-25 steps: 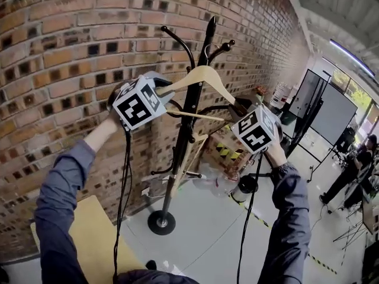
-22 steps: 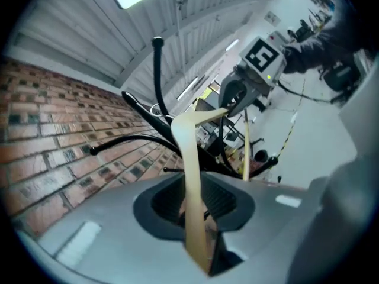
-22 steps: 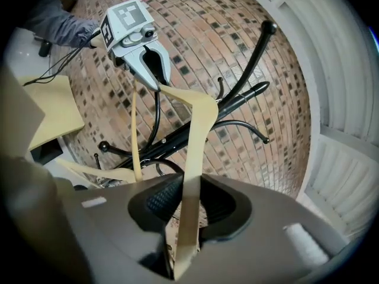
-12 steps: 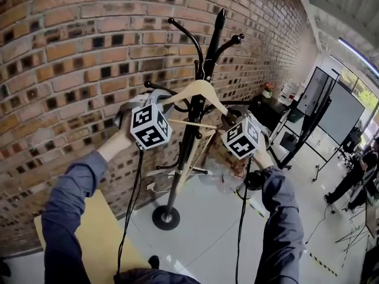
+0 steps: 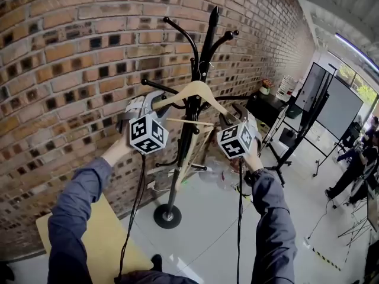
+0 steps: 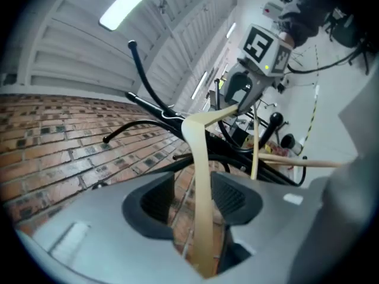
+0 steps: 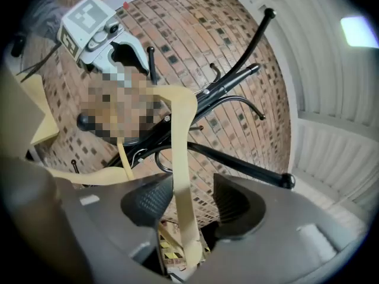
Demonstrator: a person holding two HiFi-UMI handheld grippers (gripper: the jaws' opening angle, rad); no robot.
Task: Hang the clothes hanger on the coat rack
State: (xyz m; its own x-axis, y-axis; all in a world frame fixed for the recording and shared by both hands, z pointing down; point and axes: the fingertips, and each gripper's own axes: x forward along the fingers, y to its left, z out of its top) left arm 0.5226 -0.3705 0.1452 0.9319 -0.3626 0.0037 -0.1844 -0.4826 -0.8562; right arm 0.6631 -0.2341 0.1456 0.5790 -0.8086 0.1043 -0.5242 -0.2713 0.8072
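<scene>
A pale wooden hanger hangs level against the black coat rack, its wire hook up among the rack's upper arms. My left gripper stands at the hanger's left end and my right gripper at its right end. In the left gripper view the hanger arm runs between the left gripper's jaws with a gap on each side. The right gripper view shows the other arm loose between the right gripper's jaws. Both pairs of jaws have just been opening and now stand open.
A brick wall rises right behind the rack, whose round base sits on the pale floor. A yellow board lies at lower left. Dark screens on stands and people are at the right. Cables hang from both grippers.
Both grippers came down with the hanger, which now sits lower against the rack's pole. Their jaws, shut on the hanger's ends before, have opened.
</scene>
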